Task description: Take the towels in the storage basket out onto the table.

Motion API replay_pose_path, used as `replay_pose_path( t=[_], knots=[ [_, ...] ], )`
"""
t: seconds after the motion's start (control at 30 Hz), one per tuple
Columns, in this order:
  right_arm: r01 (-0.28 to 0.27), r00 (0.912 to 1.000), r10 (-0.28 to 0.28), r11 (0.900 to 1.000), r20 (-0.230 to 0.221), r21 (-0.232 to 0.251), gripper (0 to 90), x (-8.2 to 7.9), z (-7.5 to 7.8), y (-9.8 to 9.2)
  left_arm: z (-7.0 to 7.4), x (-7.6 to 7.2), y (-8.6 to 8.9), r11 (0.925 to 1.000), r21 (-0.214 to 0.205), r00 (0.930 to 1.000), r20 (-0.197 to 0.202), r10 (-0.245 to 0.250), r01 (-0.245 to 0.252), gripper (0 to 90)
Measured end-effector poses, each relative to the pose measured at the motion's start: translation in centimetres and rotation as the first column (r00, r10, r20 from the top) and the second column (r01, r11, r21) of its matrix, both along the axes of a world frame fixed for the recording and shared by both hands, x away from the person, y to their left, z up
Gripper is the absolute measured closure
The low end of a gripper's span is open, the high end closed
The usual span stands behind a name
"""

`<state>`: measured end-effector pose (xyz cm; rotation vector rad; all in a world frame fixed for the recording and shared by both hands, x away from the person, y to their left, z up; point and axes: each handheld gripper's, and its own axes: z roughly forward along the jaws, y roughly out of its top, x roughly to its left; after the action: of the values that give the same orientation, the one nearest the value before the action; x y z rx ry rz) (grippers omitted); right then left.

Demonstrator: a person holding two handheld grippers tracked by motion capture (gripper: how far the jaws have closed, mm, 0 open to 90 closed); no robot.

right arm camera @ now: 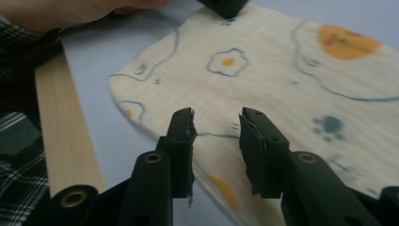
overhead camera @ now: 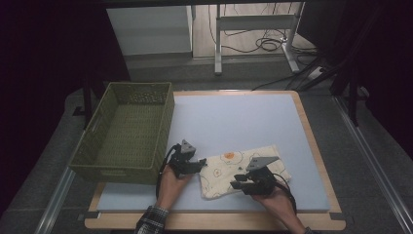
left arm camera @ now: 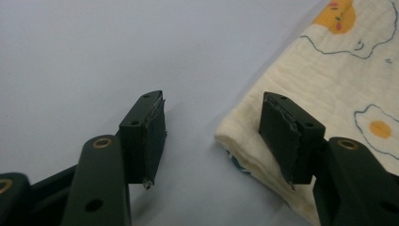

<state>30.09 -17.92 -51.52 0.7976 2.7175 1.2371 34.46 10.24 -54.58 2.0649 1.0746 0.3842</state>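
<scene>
A green woven basket [overhead camera: 127, 131] stood on the pale blue mat [overhead camera: 234, 117], well to the left of a folded cream cloth [overhead camera: 229, 168] printed with fried eggs. The left gripper [overhead camera: 198, 164] lay just at the cloth's left edge, its jaws spread wide with one over bare mat and the other over the cloth's folded corner, holding nothing. The right gripper [overhead camera: 235, 185] hovered over the cloth's near edge, jaws parted with nothing between them. A hand [overhead camera: 171, 183] held the left gripper.
</scene>
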Motion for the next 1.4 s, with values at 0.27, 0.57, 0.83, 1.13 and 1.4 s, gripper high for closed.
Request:
replay_pose_path(
  t=[0.27, 0.57, 0.83, 1.13, 1.4],
  knots=[
    [-0.079, 0.9968, 0.079, 0.9969, -0.015, -0.001, 68.9, -0.8, -0.5, 3.1, 0.0, 0.0, 0.1, 0.9999, -0.008, 0.9999, -0.003, 0.012, -0.012, 44.5],
    [-0.163, 0.9861, 0.163, 0.9865, -0.032, -0.011, 67.3, -1.8, -1.0, 7.1, 0.0, 0.0, 0.2, 0.9998, -0.009, 0.9998, -0.003, 0.017, -0.017, 46.2],
    [-0.175, 0.9845, 0.176, 0.9831, -0.004, -0.052, 60.3, -2.4, -1.5, 9.5, 0.0, 0.0, 0.1, 0.9999, -0.010, 0.9999, -0.001, 0.011, -0.011, 43.5],
    [-0.110, 0.9757, 0.137, 0.9810, 0.171, -0.159, 85.1, -3.9, -1.7, 10.1, 0.1, -0.2, 0.0, 0.9996, -0.010, 0.9997, 0.005, -0.026, 0.026, 68.6],
    [-0.135, 0.9863, 0.144, 0.9853, 0.081, -0.105, 86.3, -3.1, -1.5, 10.4, 0.6, -0.4, 0.3, 0.9970, -0.076, 0.9999, 0.002, -0.015, 0.015, 86.2]
  ],
)
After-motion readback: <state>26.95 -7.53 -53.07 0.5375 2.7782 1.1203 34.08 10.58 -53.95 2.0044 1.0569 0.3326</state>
